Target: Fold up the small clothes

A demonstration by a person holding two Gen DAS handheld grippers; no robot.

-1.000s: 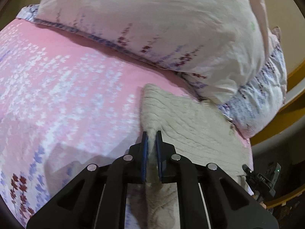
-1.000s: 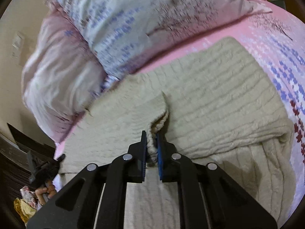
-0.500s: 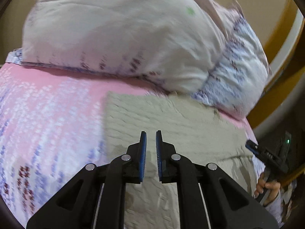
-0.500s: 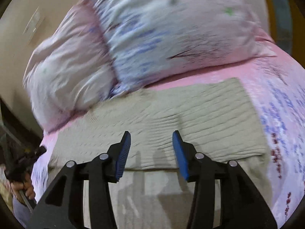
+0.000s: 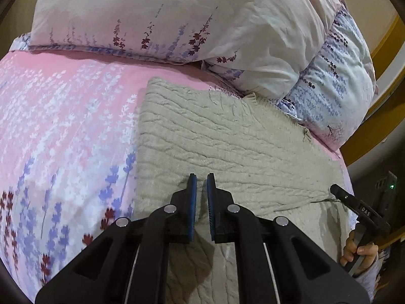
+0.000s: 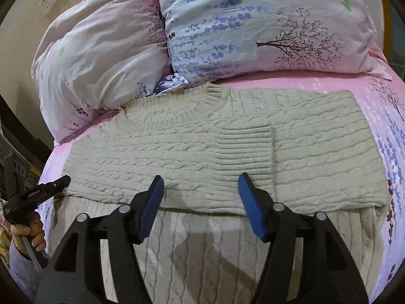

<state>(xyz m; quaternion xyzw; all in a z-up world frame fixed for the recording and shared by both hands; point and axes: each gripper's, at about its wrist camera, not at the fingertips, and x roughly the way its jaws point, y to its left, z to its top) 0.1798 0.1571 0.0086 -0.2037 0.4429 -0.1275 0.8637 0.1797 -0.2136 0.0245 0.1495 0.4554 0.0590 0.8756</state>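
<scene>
A beige cable-knit sweater (image 5: pixel 215 136) lies flat on the pink flowered bedsheet (image 5: pixel 63 106), its lower part folded up over the body. In the right wrist view the sweater (image 6: pixel 177 147) shows its collar at the far edge and a ribbed cuff (image 6: pixel 245 147) laid across the middle. My left gripper (image 5: pixel 200 179) hovers over the fold's near edge, shut with nothing between its jaws. Over the same fold, my right gripper (image 6: pixel 201 179) has its jaws opening wide, and nothing is between them.
Two flowered pillows (image 5: pixel 177 12) lean against the sweater's far edge, also in the right wrist view (image 6: pixel 253 20). The bedsheet (image 6: pixel 379 96) runs on to the right. A person's hand (image 5: pixel 359 250) shows at the bed's right edge; another hand (image 6: pixel 27 230) shows at the left.
Both grippers held pinches of the sweater a second ago. Both have let go and drawn back. The right jaws have spread wide, and the sweater now lies flat.
</scene>
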